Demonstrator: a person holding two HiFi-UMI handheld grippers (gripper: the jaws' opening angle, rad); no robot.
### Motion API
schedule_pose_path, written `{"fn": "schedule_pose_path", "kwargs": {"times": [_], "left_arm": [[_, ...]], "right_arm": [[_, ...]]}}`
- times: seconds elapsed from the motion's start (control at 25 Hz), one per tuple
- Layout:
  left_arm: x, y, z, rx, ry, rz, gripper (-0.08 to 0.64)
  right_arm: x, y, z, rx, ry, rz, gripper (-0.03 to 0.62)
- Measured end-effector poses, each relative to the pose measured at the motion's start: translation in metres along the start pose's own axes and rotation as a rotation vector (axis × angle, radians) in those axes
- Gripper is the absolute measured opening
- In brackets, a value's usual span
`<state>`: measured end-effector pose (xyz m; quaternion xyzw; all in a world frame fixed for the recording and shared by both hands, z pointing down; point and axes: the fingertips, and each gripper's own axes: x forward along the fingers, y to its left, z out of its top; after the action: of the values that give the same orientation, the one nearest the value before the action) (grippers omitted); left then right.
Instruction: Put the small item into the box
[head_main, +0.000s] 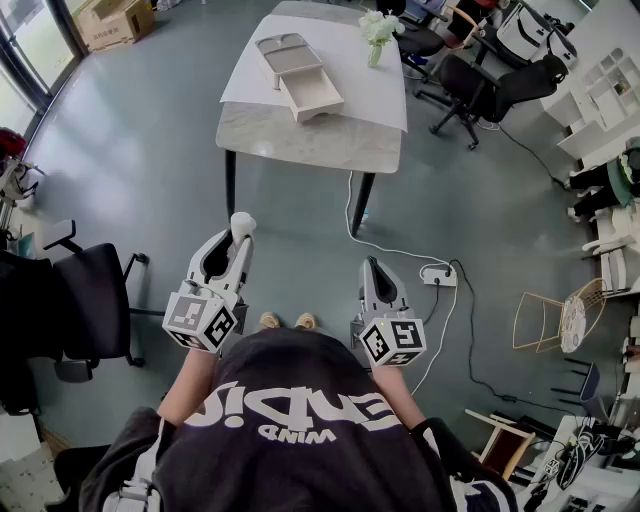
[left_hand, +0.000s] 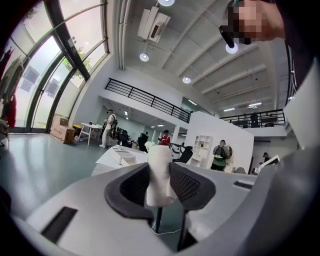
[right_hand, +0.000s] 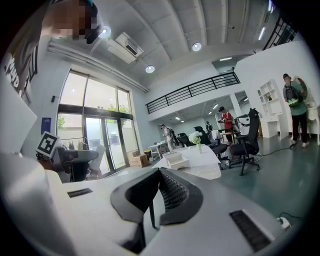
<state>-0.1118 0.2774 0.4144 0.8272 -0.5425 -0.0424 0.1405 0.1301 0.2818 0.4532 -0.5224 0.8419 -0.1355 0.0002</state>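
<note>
My left gripper (head_main: 238, 232) is shut on a small white item (left_hand: 160, 175), which stands upright between the pads and pokes out past the tips (head_main: 243, 223). My right gripper (head_main: 371, 265) is shut with nothing between its jaws (right_hand: 156, 192). Both are held low in front of the person, well short of the table. The open pale box (head_main: 310, 95) lies on the white table (head_main: 310, 135), with its lid (head_main: 285, 50) lying just behind it. In the gripper views the box is small and far ahead (left_hand: 122, 156) (right_hand: 176, 160).
A vase of white flowers (head_main: 378, 32) stands at the table's far right. Black office chairs (head_main: 480, 85) stand right of the table, another chair (head_main: 90, 300) at my left. A white cable and power strip (head_main: 436, 273) lie on the floor. Several people stand far off.
</note>
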Motion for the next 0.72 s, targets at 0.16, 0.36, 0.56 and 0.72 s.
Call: {"fn": "schedule_pose_path", "kwargs": {"times": [0.16, 0.36, 0.56, 0.72], "left_arm": [[0.0, 0.006, 0.003, 0.011, -0.004, -0.006, 0.133], [0.001, 0.008, 0.004, 0.012, -0.004, -0.01, 0.133], [0.002, 0.015, 0.004, 0.023, -0.002, -0.023, 0.133], [0.001, 0.023, 0.002, 0.033, -0.002, -0.044, 0.133]], "right_arm": [[0.004, 0.006, -0.001, -0.007, -0.001, -0.002, 0.023], [0.009, 0.008, 0.001, -0.003, -0.004, -0.003, 0.023], [0.015, 0.017, 0.007, -0.008, -0.019, 0.0, 0.023], [0.017, 0.025, 0.003, -0.03, -0.027, -0.009, 0.023]]}}
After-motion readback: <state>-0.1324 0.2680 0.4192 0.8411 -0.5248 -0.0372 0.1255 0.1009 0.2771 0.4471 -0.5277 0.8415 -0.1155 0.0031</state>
